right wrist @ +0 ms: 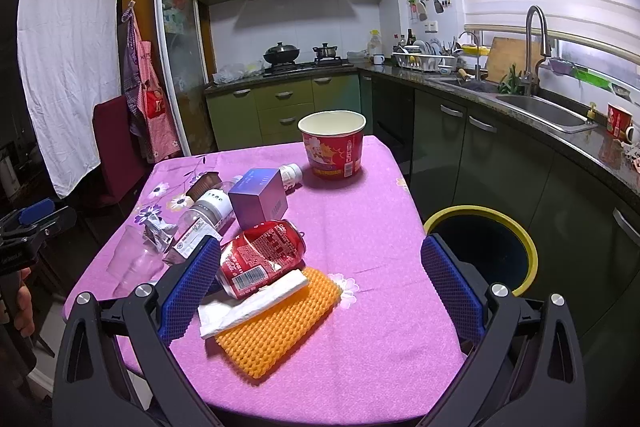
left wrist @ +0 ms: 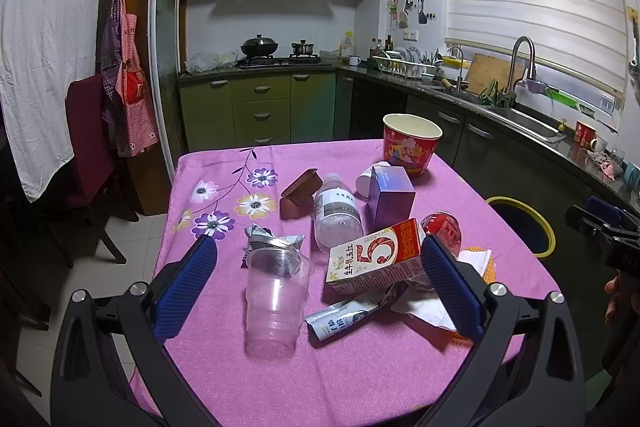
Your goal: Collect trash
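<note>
Trash is scattered on a table with a pink cloth [left wrist: 360,367]. In the left wrist view my left gripper [left wrist: 320,255] stands open above a clear plastic cup [left wrist: 276,295], a red-and-white carton [left wrist: 376,255] and a foil wrapper [left wrist: 344,319]. In the right wrist view my right gripper [right wrist: 320,259] is open near a crushed red can [right wrist: 262,255], a white tissue [right wrist: 248,307] and an orange mesh pad [right wrist: 276,323]. Farther back lie a plastic bottle [left wrist: 336,215], a purple box [right wrist: 260,197] and a red paper bucket [right wrist: 332,143]. A dark bin with a yellow rim [right wrist: 484,247] stands beside the table on the right.
A brown cupcake liner [left wrist: 302,187] and a crumpled silver wrapper [left wrist: 268,239] lie mid-table. A dark red chair [left wrist: 88,155] stands at the left. Kitchen counter with sink [right wrist: 540,107] runs along the right; stove and green cabinets [left wrist: 260,99] are behind.
</note>
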{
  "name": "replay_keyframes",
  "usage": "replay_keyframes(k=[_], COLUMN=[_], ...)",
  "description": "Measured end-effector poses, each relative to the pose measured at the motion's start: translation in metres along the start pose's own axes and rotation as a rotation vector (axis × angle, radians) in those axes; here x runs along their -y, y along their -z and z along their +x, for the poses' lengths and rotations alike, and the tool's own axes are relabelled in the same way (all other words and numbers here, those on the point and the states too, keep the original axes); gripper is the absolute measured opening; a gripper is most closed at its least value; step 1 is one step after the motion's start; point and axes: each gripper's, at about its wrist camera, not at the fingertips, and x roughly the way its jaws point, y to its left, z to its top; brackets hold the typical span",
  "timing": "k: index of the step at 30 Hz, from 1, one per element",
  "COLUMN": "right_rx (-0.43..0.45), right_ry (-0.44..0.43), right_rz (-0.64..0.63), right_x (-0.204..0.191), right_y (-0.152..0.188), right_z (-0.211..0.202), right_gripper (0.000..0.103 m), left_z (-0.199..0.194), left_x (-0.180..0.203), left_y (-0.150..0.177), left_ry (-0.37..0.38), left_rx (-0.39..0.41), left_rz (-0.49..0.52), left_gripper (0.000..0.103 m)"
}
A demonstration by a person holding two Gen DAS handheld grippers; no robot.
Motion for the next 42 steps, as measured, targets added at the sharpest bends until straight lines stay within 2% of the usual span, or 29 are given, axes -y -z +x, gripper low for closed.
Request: replay_keyframes(k=[11, 13, 17, 23, 25, 31, 36, 39, 42], right_rx=[-0.022, -0.035, -0.085, -0.18, -0.229, -0.369, -0.47, -0.567, -0.678], right_ry=[-0.003, -0.008, -0.022, -0.095, -0.096, -0.013, 0.031, 0.053, 0.08], right_rz=[0.012, 0.016, 0.035, 0.0, -0.038, -0.138, -0.113, -0.044, 0.035], right_x=[0.007, 0.012, 0.025, 0.034, 0.032, 0.026, 0.035, 0.058, 0.082], right_y=[0.0, -0.002, -0.014, -0.064, -0.084, -0.152, -0.201, -0.224, -0.236], right_z=[0.009, 0.014, 0.028, 0.068, 0.09, 0.177, 0.262, 0.323, 0.386], right_gripper=[0.099, 0.099, 0.099, 0.099, 0.099, 0.099, 0.099, 0.099, 0.09], left_z=[0.012, 0.02, 0.048, 0.105, 0.132, 0.219, 0.286, 0.303, 0.312], left_x=[0.0, -0.006, -0.025, -0.06, -0.069, -0.086, -0.11, -0.121, -0.124], left_y=[-0.002, -0.009, -0.032, -0.08, -0.096, -0.123, -0.122, -0.112, -0.105], left_ry=[0.02, 0.039, 0.016, -0.038, -0.046, -0.003, -0.049, -0.049, -0.045], left_rx=[-0.029, -0.044, -0.062, -0.072, -0.087, -0.151, -0.223, -0.218, -0.232], left_rz=[0.002, -0.011, -0.014, -0.011, -0.003, -0.045, -0.134, -0.161, -0.135], left_gripper=[0.097, 0.097, 0.097, 0.097, 0.097, 0.097, 0.097, 0.097, 0.097])
